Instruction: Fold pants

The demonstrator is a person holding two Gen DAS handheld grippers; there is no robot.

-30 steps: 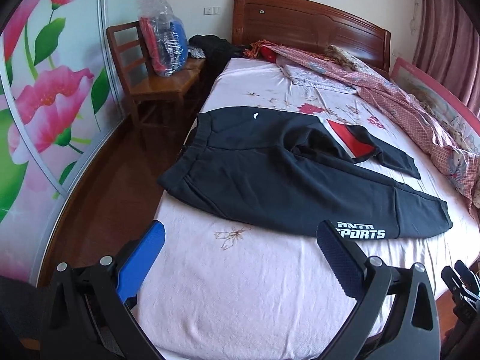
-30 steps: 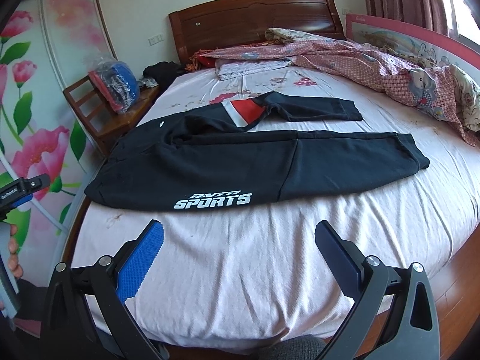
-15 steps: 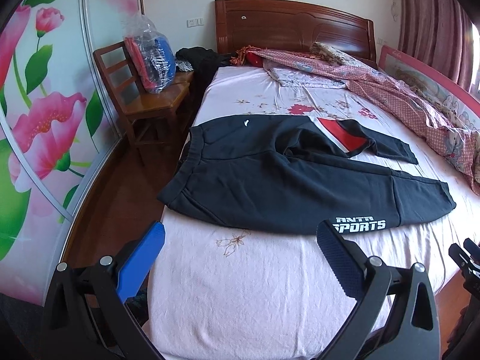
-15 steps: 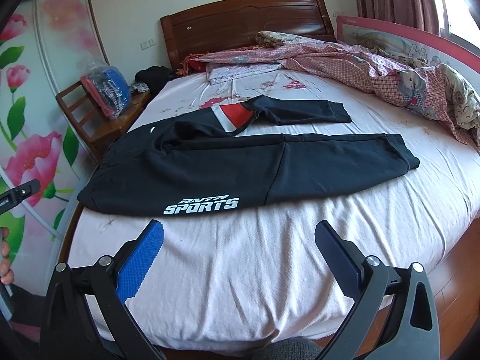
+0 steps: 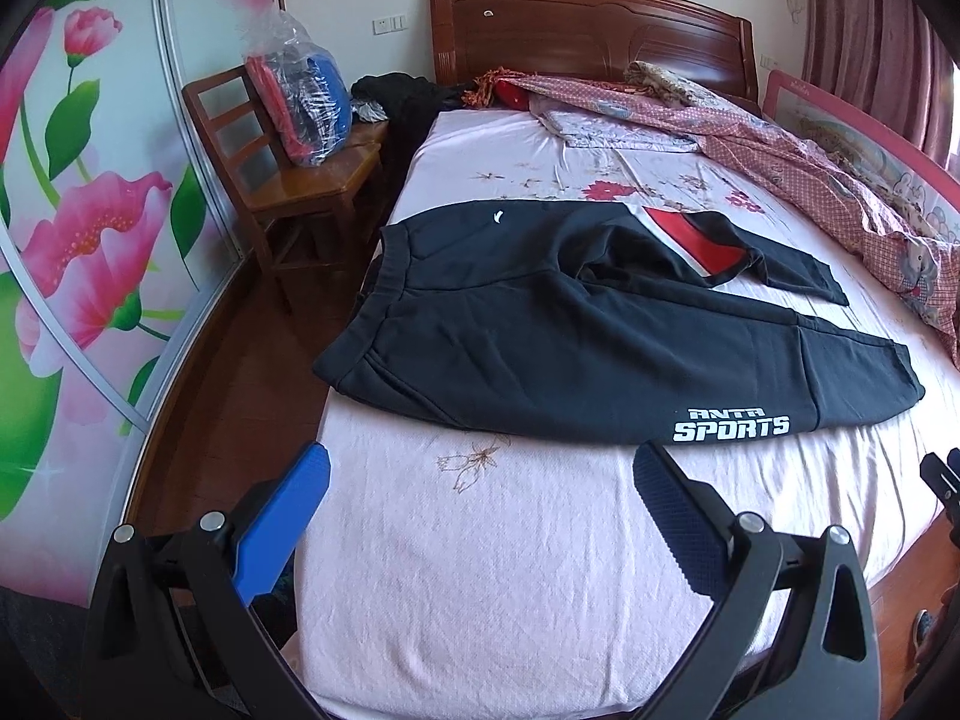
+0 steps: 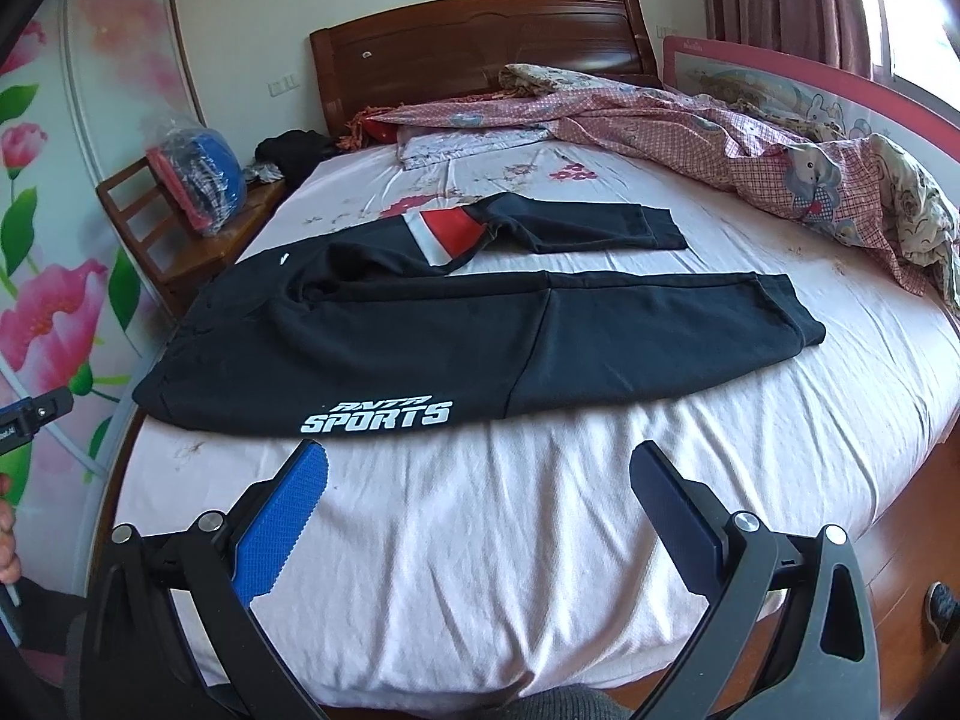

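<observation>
black anta sports sweatpants [image 5: 588, 336] are laid out flat on the pink bedsheet [image 5: 480, 570], not folded at all yet as far as i can tell. long axis runs across the bed, side to side from where the person stands: waistband [image 5: 384, 276] at the left edge of the mattress near the wooden chair [image 5: 282, 180], cuffs off to the right. the near leg lies straight with the white logo facing the person, the far leg [image 6: 576, 228] is splayed away toward the headboard with a red and white panel showing.

left gripper [image 5: 480, 474] has its jaws spread wide and holds nothing, hovering over bare sheet short of the pants, logo just ahead of its right finger. right gripper [image 6: 477, 468] is the same deal, fingers apart, empty, with the logo ahead of its left finger.

so the thing that matters: the pants lie straight ahead of both tools, crosswise. left one is nearer the waistband end, right one nearer the cuff end [image 6: 786, 312]. my guess is the far leg gets brought over onto the near one first, and both have to reach across the near leg for that.
</observation>
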